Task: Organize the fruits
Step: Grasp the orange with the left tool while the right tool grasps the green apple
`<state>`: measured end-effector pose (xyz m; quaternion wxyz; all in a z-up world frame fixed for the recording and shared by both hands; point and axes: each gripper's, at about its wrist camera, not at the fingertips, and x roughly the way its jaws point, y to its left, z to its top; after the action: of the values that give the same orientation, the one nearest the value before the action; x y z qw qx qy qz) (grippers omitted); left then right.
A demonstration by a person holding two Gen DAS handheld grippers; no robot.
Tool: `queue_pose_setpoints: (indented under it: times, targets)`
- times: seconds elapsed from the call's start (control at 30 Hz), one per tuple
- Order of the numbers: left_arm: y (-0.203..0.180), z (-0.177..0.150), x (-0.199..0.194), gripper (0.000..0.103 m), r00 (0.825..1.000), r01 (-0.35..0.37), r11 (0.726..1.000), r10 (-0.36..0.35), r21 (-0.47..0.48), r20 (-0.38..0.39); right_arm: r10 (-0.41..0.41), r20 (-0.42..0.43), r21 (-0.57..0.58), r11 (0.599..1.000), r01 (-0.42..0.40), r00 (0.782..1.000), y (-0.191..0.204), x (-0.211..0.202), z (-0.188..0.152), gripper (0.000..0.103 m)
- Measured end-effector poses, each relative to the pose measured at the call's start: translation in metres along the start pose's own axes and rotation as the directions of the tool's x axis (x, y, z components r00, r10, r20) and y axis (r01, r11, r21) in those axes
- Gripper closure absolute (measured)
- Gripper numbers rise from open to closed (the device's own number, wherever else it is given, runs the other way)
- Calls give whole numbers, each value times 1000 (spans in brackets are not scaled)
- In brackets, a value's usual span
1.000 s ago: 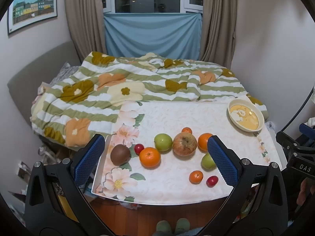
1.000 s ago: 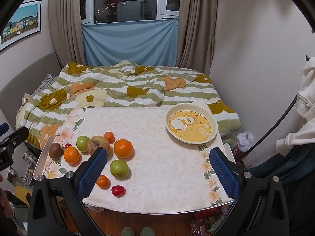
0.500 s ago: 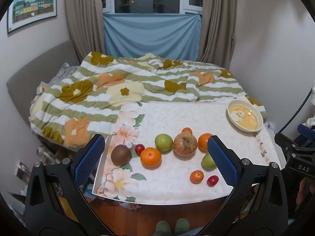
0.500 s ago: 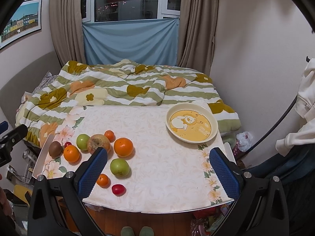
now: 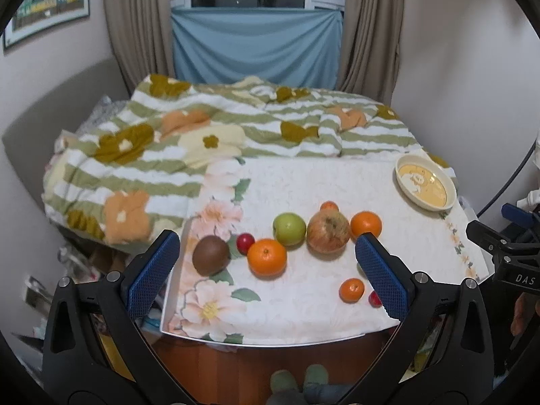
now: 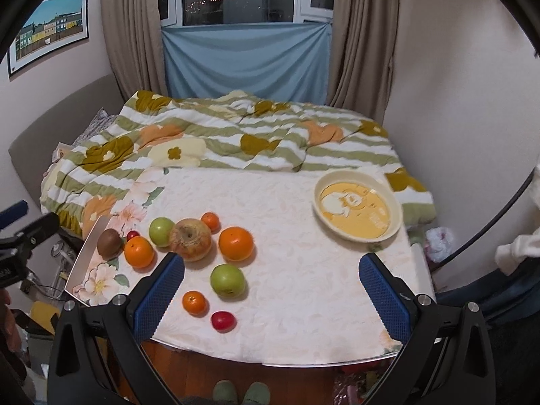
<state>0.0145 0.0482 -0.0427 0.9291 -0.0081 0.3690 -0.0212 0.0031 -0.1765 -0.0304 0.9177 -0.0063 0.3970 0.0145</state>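
Several fruits lie on the left half of the table: a brown kiwi (image 5: 211, 254), a large orange (image 5: 266, 257), a green apple (image 5: 289, 228), a big reddish apple (image 5: 327, 231), another orange (image 6: 236, 243), a second green apple (image 6: 227, 280), a small tangerine (image 6: 194, 302) and a red cherry tomato (image 6: 222, 320). A cream bowl (image 6: 357, 210) with a yellow inside stands empty at the far right. My left gripper (image 5: 266, 276) is open and empty above the near edge. My right gripper (image 6: 271, 295) is open and empty too.
The table (image 6: 303, 270) has a white floral cloth and stands against a bed with a striped flowered quilt (image 6: 236, 135). Walls close in on the right. My slippered feet (image 6: 241, 393) show below the table's front edge.
Both grippers have moved forward and slightly down toward the table, so the fruits and bowl look larger. Nothing on the table has moved.
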Motion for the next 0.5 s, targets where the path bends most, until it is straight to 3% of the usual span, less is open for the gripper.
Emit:
queue_pose_setpoints:
  times: [0.23,0.5]
  targets:
    - [14,-22,54,0,997,10,1000,-11,-9,-80,-7,-78,23,1000,9,997,5,48,-22,0]
    - [18,-39,108,0,994,1,999,3,41,-106,-27,-79,64,997,33,996,13,95,-43,0]
